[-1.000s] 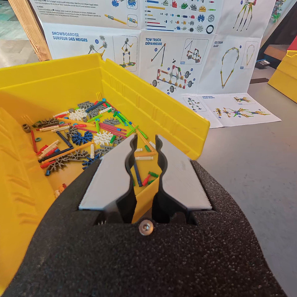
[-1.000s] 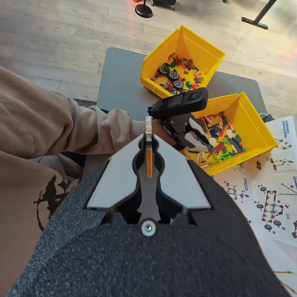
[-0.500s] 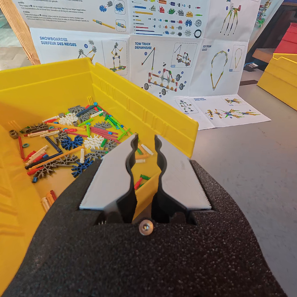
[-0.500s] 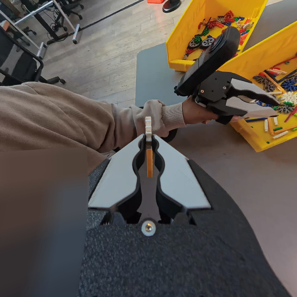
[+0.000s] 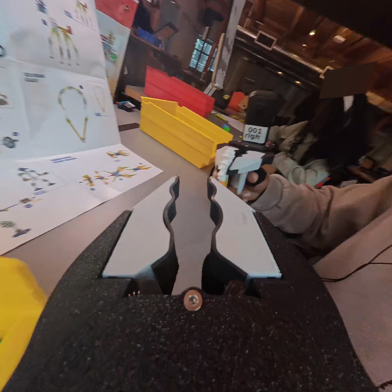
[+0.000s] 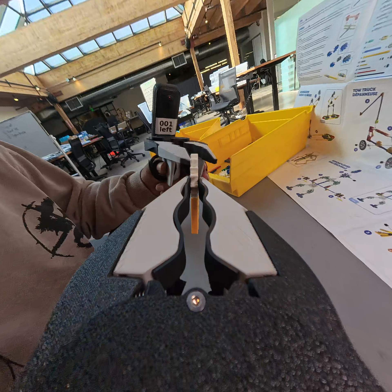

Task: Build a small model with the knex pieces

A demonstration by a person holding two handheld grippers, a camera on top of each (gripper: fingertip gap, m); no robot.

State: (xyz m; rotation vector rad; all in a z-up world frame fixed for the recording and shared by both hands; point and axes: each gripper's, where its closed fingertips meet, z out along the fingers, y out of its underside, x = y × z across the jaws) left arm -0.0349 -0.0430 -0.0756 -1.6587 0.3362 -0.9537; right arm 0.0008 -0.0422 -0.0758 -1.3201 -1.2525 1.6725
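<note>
My right gripper [image 6: 194,180] is shut on an orange rod [image 6: 194,214] with a white toothed connector [image 6: 194,169] on its far end, which sticks out past the fingertips. My left gripper [image 5: 193,180] is open and empty, held above the grey table [image 5: 186,161]. The two grippers face each other. The right gripper [image 5: 228,169], with the white connector [image 5: 224,161], shows just beyond the left one's right fingertip. In the right wrist view the left gripper [image 6: 203,153] sits just behind the white connector.
A yellow bin [image 6: 265,146] holding small coloured parts stands behind the left gripper. Another yellow bin [image 5: 182,131] and a red bin [image 5: 178,89] stand farther off. A white instruction sheet [image 6: 339,191] lies on the table and stands upright behind it. A tan sleeve [image 5: 307,207] is at the right. The gap from one gripper's tips to the other's is roughly 5 centimeters.
The left gripper swung right, away from the bin of parts, and now points at the right gripper. The right gripper tilted up from the table toward the left one, still holding the rod.
</note>
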